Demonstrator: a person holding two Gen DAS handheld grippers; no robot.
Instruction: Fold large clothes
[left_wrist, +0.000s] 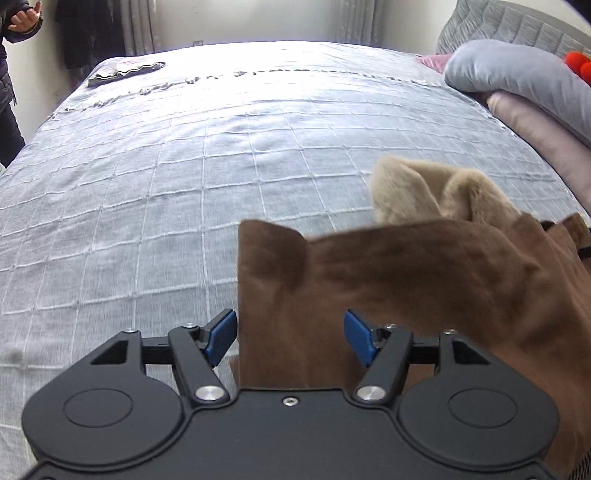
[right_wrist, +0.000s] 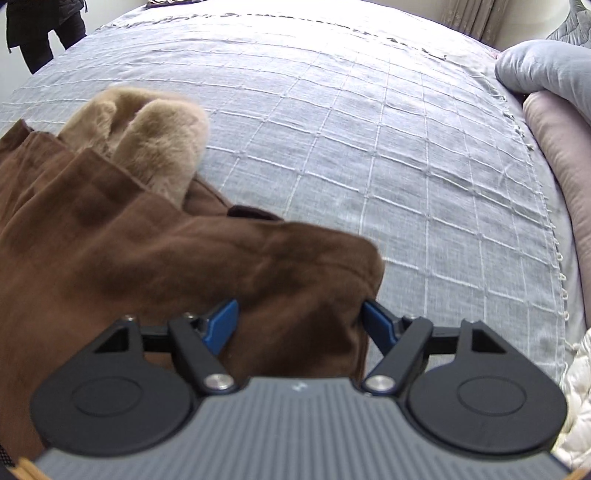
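Note:
A brown suede-like coat (left_wrist: 406, 280) with a beige fur collar (left_wrist: 424, 192) hangs above the grey checked bedspread (left_wrist: 184, 184). In the left wrist view its cloth lies between my left gripper's (left_wrist: 290, 338) blue fingertips (left_wrist: 221, 336), which stand wide apart. In the right wrist view the coat (right_wrist: 166, 258) and fur collar (right_wrist: 147, 136) fill the left side; the cloth bunches between my right gripper's (right_wrist: 299, 325) blue fingertips (right_wrist: 376, 325), also wide apart. The cloth hides whether the pads press on it.
Grey and pink pillows (left_wrist: 517, 85) are stacked at the bed's right side, also in the right wrist view (right_wrist: 554, 110). A folded item (left_wrist: 125, 72) lies at the far left corner. A person in dark clothes (right_wrist: 44, 26) stands beyond the bed.

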